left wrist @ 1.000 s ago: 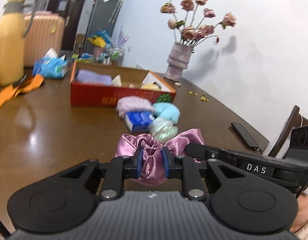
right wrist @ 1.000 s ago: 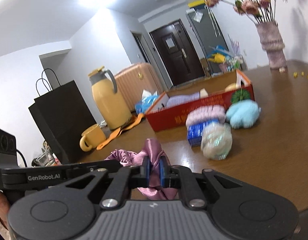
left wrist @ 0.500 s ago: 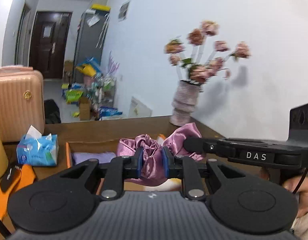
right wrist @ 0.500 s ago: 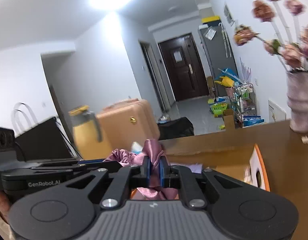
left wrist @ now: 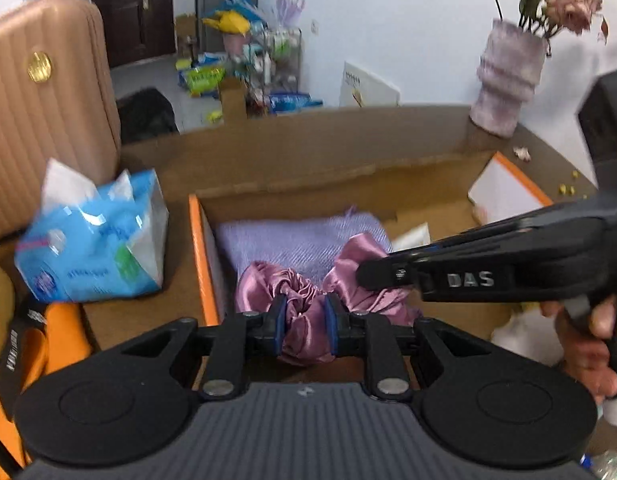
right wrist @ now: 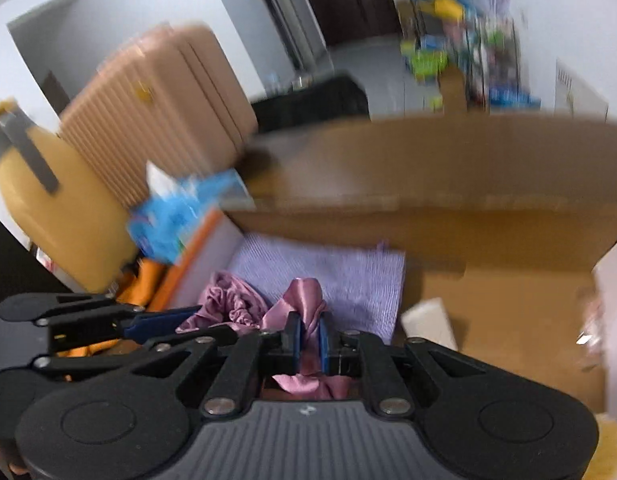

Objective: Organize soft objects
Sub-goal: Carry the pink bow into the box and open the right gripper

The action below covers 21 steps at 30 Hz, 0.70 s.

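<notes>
Two grippers share one pink satin scrunchie (left wrist: pixel 304 312) above the open cardboard box (left wrist: pixel 204 248). The left gripper (left wrist: pixel 305 322) pinches its gathered middle; the right gripper (right wrist: pixel 308 340) is clamped on one bow tail. One folded lilac cloth (left wrist: pixel 300 240) lies in the box beneath. One blue tissue pack (left wrist: pixel 92 240) sits just outside. The right view is smeared, the box's right end cut off.
</notes>
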Each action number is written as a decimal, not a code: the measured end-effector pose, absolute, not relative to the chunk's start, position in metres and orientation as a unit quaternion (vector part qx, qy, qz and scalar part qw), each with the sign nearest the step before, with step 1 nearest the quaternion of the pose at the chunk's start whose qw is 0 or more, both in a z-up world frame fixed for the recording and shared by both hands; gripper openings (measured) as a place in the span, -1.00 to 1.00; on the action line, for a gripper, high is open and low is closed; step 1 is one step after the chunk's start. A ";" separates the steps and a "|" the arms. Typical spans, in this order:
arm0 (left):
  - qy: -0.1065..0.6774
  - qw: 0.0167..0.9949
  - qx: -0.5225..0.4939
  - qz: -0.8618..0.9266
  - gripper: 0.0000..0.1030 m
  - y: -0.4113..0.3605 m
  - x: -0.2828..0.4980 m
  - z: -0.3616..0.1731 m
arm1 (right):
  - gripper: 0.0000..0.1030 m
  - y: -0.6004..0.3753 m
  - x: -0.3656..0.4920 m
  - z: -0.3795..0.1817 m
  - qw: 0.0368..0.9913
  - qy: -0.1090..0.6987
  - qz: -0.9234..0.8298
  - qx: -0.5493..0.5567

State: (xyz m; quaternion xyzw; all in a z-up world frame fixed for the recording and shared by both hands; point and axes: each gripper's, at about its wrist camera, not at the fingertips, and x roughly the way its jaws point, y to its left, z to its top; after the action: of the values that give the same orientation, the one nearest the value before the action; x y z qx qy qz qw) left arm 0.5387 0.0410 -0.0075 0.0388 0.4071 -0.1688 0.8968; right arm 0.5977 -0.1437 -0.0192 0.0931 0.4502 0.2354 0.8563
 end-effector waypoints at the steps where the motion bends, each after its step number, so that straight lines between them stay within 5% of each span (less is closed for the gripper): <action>1: 0.409 0.896 0.042 -0.169 -0.60 0.043 0.538 -0.011 | -0.82 -0.144 0.598 -0.024 0.852 0.454 0.241 0.096; 7: 0.426 0.885 0.050 -0.181 -0.51 0.046 0.530 -0.011 | -0.71 -0.146 0.600 -0.024 0.824 0.493 0.263 0.095; 10: 0.426 0.883 0.044 -0.192 -0.14 0.048 0.525 -0.006 | -0.54 -0.141 0.594 -0.023 0.827 0.495 0.256 0.075; 12: 0.425 0.886 0.043 -0.180 0.10 0.047 0.521 0.002 | -0.18 -0.141 0.587 -0.016 0.837 0.481 0.253 0.065; 21: 0.353 0.927 0.029 -0.123 0.22 0.064 0.452 0.091 | 0.22 -0.200 0.508 0.091 0.898 0.374 0.224 0.058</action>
State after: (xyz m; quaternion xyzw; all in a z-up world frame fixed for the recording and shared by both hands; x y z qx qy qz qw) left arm 0.4520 0.0639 0.0909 0.0290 0.3535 -0.1232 0.9268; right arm 0.5081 -0.2003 0.0913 0.0579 0.3741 0.2239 0.8981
